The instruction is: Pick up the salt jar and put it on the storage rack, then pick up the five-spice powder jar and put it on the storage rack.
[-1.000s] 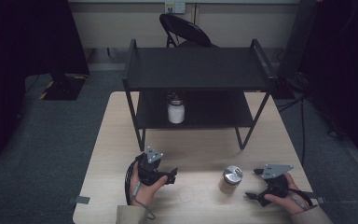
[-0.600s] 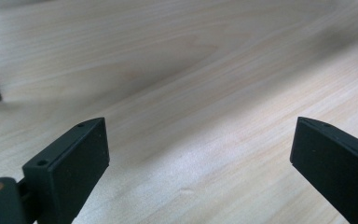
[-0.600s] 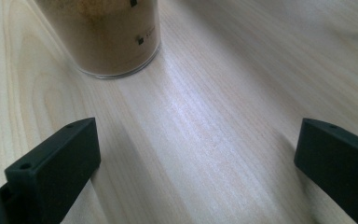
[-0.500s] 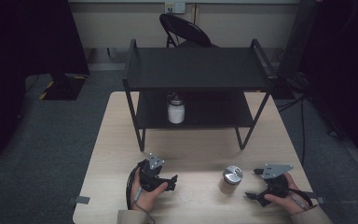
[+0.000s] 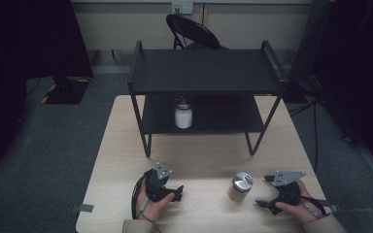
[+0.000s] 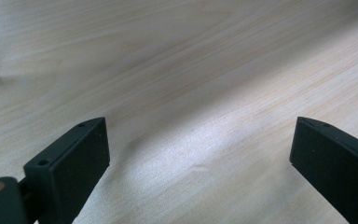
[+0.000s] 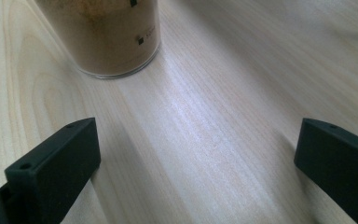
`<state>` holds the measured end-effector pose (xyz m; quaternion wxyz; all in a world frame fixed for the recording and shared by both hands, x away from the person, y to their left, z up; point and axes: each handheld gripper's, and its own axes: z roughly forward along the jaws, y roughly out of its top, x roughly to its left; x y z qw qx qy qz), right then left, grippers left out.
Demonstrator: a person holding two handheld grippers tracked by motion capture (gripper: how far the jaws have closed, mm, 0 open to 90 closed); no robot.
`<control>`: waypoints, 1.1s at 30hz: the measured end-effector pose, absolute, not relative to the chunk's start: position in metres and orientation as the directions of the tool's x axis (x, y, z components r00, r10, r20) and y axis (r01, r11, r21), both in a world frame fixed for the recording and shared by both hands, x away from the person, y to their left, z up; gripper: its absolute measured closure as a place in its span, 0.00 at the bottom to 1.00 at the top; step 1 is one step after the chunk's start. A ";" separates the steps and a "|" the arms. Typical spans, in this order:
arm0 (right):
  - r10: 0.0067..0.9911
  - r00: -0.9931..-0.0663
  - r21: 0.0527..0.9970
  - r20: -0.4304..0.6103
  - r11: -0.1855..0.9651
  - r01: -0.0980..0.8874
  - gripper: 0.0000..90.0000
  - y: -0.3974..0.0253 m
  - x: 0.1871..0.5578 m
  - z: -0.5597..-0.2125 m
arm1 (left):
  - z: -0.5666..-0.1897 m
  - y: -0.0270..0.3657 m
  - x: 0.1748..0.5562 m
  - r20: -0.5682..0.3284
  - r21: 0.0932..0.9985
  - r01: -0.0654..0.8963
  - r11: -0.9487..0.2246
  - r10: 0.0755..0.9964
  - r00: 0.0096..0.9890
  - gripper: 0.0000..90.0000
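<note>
A small clear jar (image 5: pixel 241 186) with a metal lid and brown contents stands on the light wood table (image 5: pixel 204 155), near its front edge. Its base (image 7: pixel 107 37) appears at the top left of the right gripper view. My right gripper (image 5: pixel 264 191) lies just right of the jar, pointing left at it, open, with bare table between its jaws (image 7: pixel 198 158). To the jar's left, my left gripper (image 5: pixel 178 193) rests low over the table, also open, nothing between its jaws (image 6: pixel 200 154). A white jar (image 5: pixel 183 116) stands on the lower shelf of a black rack (image 5: pixel 204 73).
The black two-tier rack spans the far half of the table, with its legs (image 5: pixel 147 145) planted on the wood. A folding chair (image 5: pixel 192 29) stands behind it. Bare table lies between the two grippers and in front of the rack.
My left gripper has slid a little toward the table's front edge. The right gripper and both jars have stayed put.
</note>
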<state>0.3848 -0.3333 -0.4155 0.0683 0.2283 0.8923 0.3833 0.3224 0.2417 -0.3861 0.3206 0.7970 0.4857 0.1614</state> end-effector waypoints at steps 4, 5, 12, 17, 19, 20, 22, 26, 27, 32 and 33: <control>0.460 -0.886 0.715 0.053 0.602 0.356 0.00 -0.333 0.385 -0.415 | -0.387 0.241 0.322 -0.049 0.663 0.673 -0.329 0.877 0.477 0.05; 0.460 -0.886 0.715 0.053 0.602 0.355 0.00 -0.333 0.385 -0.415 | -0.388 0.240 0.322 -0.044 0.656 0.675 -0.337 0.876 0.480 0.05; 0.460 -0.886 0.715 0.053 0.602 0.355 0.00 -0.333 0.385 -0.415 | -0.389 0.241 0.322 -0.037 0.648 0.681 -0.343 0.878 0.477 0.05; 0.460 -0.886 0.715 0.053 0.602 0.355 0.00 -0.333 0.385 -0.415 | -0.390 0.240 0.322 -0.019 0.644 0.674 -0.362 0.873 0.487 0.05; 0.460 -0.886 0.715 0.053 0.602 0.355 0.00 -0.333 0.385 -0.415 | -0.391 0.239 0.321 -0.012 0.644 0.671 -0.368 0.872 0.489 0.04; 0.460 -0.886 0.715 0.053 0.602 0.355 0.00 -0.333 0.385 -0.416 | -0.391 0.239 0.321 -0.013 0.646 0.670 -0.366 0.872 0.489 0.04; 0.460 -0.886 0.715 0.053 0.602 0.355 0.00 -0.333 0.385 -0.416 | -0.392 0.239 0.320 -0.014 0.650 0.668 -0.362 0.874 0.486 0.03; 0.460 -0.886 0.715 0.053 0.602 0.355 0.00 -0.333 0.385 -0.416 | -0.393 0.239 0.319 -0.011 0.653 0.665 -0.363 0.873 0.487 0.03; 0.460 -0.886 0.715 0.053 0.602 0.355 0.00 -0.333 0.385 -0.416 | -0.393 0.239 0.319 -0.011 0.652 0.665 -0.363 0.873 0.487 0.03; 0.460 -0.886 0.715 0.053 0.602 0.355 0.00 -0.333 0.385 -0.415 | -0.393 0.239 0.319 -0.011 0.653 0.664 -0.364 0.872 0.489 0.03; 0.460 -0.886 0.715 0.053 0.602 0.355 0.00 -0.333 0.385 -0.415 | -0.393 0.240 0.319 -0.010 0.653 0.663 -0.366 0.871 0.491 0.03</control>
